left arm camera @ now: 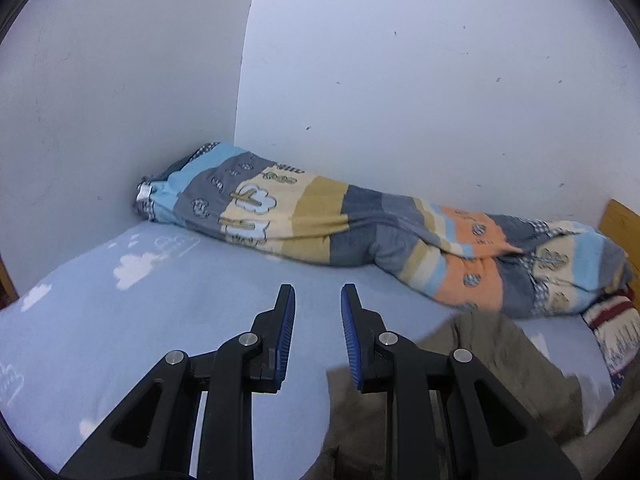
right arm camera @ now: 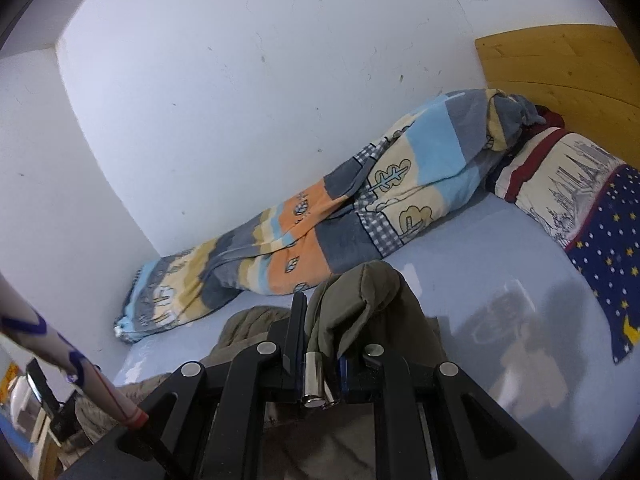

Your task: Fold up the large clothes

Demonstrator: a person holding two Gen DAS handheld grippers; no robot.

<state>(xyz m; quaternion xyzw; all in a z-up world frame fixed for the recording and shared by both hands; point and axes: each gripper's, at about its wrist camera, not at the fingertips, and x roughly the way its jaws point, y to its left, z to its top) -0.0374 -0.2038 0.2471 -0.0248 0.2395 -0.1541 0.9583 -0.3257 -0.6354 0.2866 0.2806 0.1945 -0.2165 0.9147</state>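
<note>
An olive-green garment (right arm camera: 372,292) lies bunched on the light blue bed sheet (right arm camera: 500,248). My right gripper (right arm camera: 326,312) is shut on a thick fold of it, which rises over the right finger and hides it. A shiny metal cylinder (right arm camera: 314,380) on the garment hangs between the finger bases. In the left wrist view the same garment (left arm camera: 480,368) spreads, blurred, under and to the right of my left gripper (left arm camera: 317,292). Its blue pads stand a small way apart, with only the sheet (left arm camera: 160,320) showing between them.
A rolled patchwork blanket (left arm camera: 360,216) (right arm camera: 320,224) lies along the white wall at the far side of the bed. A printed pillow (right arm camera: 560,184) sits by the wooden headboard (right arm camera: 560,68) on the right. A person's white patterned sleeve (right arm camera: 60,344) crosses the lower left.
</note>
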